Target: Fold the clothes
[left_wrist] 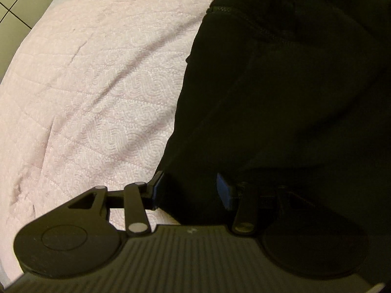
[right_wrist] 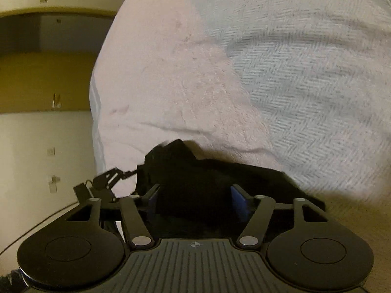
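A black garment [left_wrist: 281,97] lies on a pink quilted bedspread [left_wrist: 92,92] and fills the right half of the left wrist view. My left gripper [left_wrist: 191,190] is open, its blue pads [left_wrist: 224,190] standing apart over the garment's near edge, with black cloth between them. In the right wrist view the same garment [right_wrist: 195,183] is bunched up, with one end raised. My right gripper [right_wrist: 195,199] is open wide, a blue pad on either side of the bunched cloth. The left gripper [right_wrist: 110,179] shows there from the side, its tip at the garment's left edge.
A pale herringbone blanket [right_wrist: 305,85] covers the bed beside the pink bedspread [right_wrist: 158,85]. Beyond the bed's edge are a cream and yellow wall [right_wrist: 44,85] with small fittings, and tiled floor [left_wrist: 17,2] at the far left.
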Demonstrator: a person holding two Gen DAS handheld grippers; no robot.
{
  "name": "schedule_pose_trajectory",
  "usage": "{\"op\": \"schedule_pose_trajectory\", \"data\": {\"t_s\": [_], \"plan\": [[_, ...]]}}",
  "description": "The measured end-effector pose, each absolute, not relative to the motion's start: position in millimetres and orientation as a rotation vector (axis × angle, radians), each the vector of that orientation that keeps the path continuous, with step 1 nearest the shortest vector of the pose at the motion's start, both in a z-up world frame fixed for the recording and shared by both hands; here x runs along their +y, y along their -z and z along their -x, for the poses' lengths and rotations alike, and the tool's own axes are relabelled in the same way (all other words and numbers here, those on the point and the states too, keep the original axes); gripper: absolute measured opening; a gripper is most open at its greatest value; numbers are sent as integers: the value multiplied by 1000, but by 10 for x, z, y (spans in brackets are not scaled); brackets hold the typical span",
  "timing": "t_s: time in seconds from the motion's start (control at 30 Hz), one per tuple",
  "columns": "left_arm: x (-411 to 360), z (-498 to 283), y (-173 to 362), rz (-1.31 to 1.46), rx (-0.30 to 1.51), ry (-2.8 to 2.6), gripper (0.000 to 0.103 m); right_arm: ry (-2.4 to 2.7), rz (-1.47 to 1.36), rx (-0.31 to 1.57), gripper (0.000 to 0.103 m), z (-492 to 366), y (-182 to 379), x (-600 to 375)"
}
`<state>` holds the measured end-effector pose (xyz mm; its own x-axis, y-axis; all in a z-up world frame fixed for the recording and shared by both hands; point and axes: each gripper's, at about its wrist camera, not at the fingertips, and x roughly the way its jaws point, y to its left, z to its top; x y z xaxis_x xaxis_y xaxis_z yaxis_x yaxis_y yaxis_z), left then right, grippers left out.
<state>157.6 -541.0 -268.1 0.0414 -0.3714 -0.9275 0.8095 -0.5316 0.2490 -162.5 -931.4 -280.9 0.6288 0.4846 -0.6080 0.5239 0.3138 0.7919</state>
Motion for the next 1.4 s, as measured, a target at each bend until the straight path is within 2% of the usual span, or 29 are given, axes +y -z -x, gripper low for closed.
{"op": "schedule_pose_trajectory", "data": {"t_s": [0.13,0.3,0.4,0.5,0.57,0.6,0.63,0.67,0.7,0.73,0.77,0.8,0.93,0.97,1.07,1.13,1.17,1.2,1.23,1.27,1.3,1.37,1.4], "plan": [[-5407,-1565,2718,-1424,458,1652,39,200,-1058,930,66,1599,2495,-9366],[-5430,-1558,2596,-1341,391,1697,37,-29,-292,1010,66,1266,2037,-8444],[-5498,-1508,2674,-1390,384,1710,38,-226,47,1073,65,1080,2122,-7830],[-5514,-1462,2819,-1489,370,1716,35,-327,257,1119,66,896,2343,-7495],[-5517,-1434,2912,-1555,365,1719,26,-363,387,1160,66,783,2539,-7373],[-5510,-1426,2931,-1572,373,1723,10,-370,433,1182,66,734,2634,-7356],[-5496,-1418,2945,-1587,378,1724,0,-374,466,1205,66,689,2720,-7349],[-5461,-1411,2948,-1598,373,1722,0,-377,466,1225,65,669,2772,-7374],[-5425,-1409,2945,-1605,371,1722,0,-379,442,1239,61,670,2797,-7422],[-5382,-1422,2925,-1601,376,1725,0,-379,410,1253,50,664,2812,-7469],[-5341,-1440,2900,-1597,378,1725,0,-373,387,1268,11,661,2809,-7506],[-5301,-1458,2875,-1594,380,1725,0,-363,378,1283,0,667,2799,-7534],[-5209,-1502,2717,-1530,340,1748,0,-334,294,1277,0,730,2638,-7675],[-5218,-1496,2688,-1511,316,1759,3,-327,295,1271,0,736,2614,-7686],[-5301,-1449,2658,-1468,251,1800,21,-324,292,1233,0,705,2554,-7678],[-5415,-1394,2722,-1476,244,1831,27,-343,298,1220,0,632,2581,-7619],[-5481,-1365,2777,-1492,251,1849,28,-353,303,1218,6,593,2605,-7585],[-5532,-1346,2834,-1514,266,1863,28,-363,308,1215,23,553,2629,-7551],[-5585,-1330,2910,-1546,293,1880,28,-374,313,1213,34,514,2653,-7517],[-5616,-1323,2971,-1573,308,1890,28,-384,318,1210,55,475,2677,-7483],[-5641,-1316,3026,-1596,320,1898,28,-394,323,1208,58,436,2702,-7449],[-5656,-1303,3100,-1620,331,1906,25,-415,332,1203,58,357,2750,-7381],[-5661,-1295,3130,-1632,342,1911,17,-425,337,1200,58,318,2774,-7347]]}}
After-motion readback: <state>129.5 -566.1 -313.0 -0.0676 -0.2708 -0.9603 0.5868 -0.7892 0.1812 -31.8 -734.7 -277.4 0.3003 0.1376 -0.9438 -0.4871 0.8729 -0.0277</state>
